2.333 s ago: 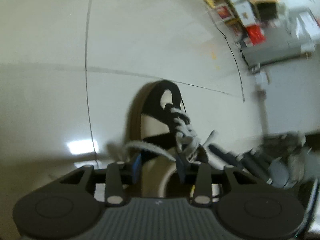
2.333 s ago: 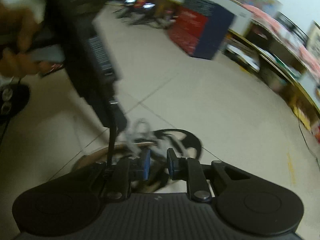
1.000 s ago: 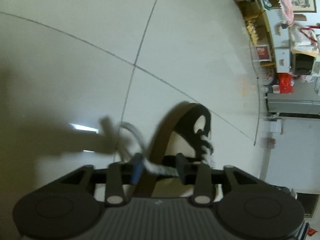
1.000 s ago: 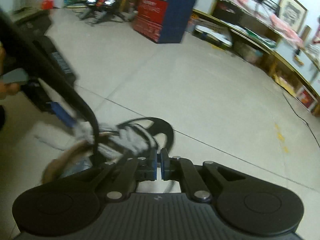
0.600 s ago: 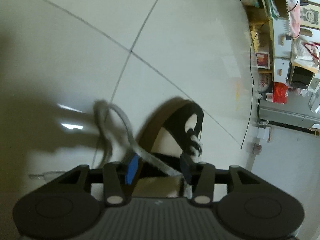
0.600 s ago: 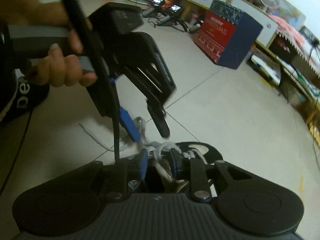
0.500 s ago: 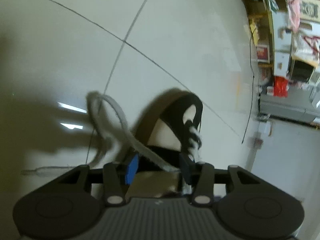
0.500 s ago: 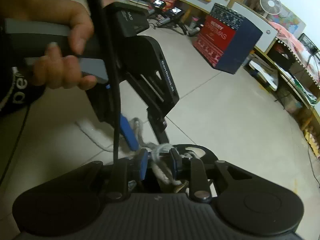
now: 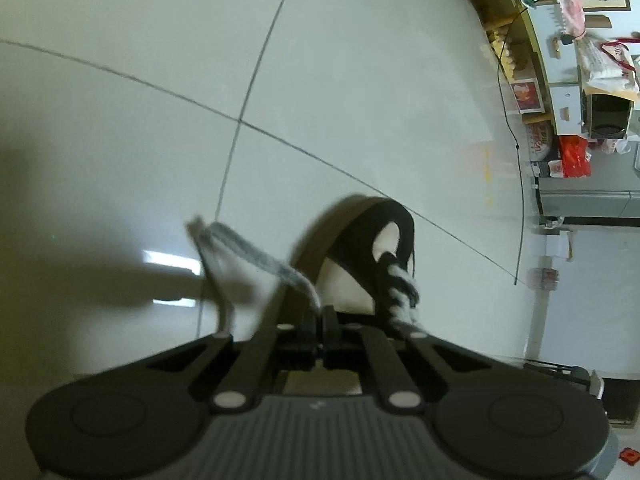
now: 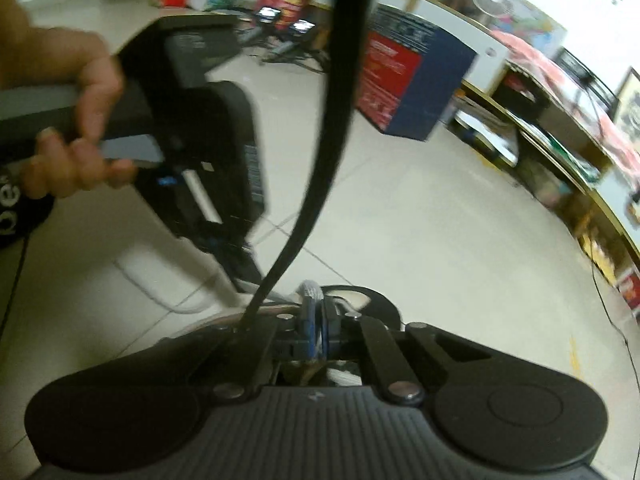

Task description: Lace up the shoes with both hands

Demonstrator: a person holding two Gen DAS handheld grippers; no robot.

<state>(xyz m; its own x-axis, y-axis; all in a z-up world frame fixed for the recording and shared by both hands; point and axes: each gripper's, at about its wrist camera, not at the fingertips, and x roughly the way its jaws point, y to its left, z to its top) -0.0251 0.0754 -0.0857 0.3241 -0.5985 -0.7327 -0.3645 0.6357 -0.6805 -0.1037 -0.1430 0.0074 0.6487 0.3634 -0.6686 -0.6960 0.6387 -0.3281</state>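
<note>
A black and white shoe (image 9: 360,248) with a brown sole lies on the pale tiled floor. In the left wrist view my left gripper (image 9: 320,322) is closing, its jaws pressed together on a grey-white shoelace (image 9: 256,256). That lace loops up to the left and hangs back down. Laced eyelets (image 9: 400,292) show on the shoe's right. In the right wrist view my right gripper (image 10: 319,322) is also closing, its blue pads (image 10: 308,324) pinching a white lace (image 10: 310,290) above the shoe's black toe (image 10: 372,300). A hand (image 10: 80,120) holds the left gripper's body (image 10: 208,152) just beyond.
A black cable (image 10: 332,120) hangs across the right wrist view. A blue and red box (image 10: 408,76), low shelves (image 10: 560,152) and clutter line the far wall. A grey cabinet (image 9: 588,196) and shelving stand at the right of the left wrist view.
Both grippers' jaws, open around lace half a second ago, have come together on it. The lace loop at the left has swung up.
</note>
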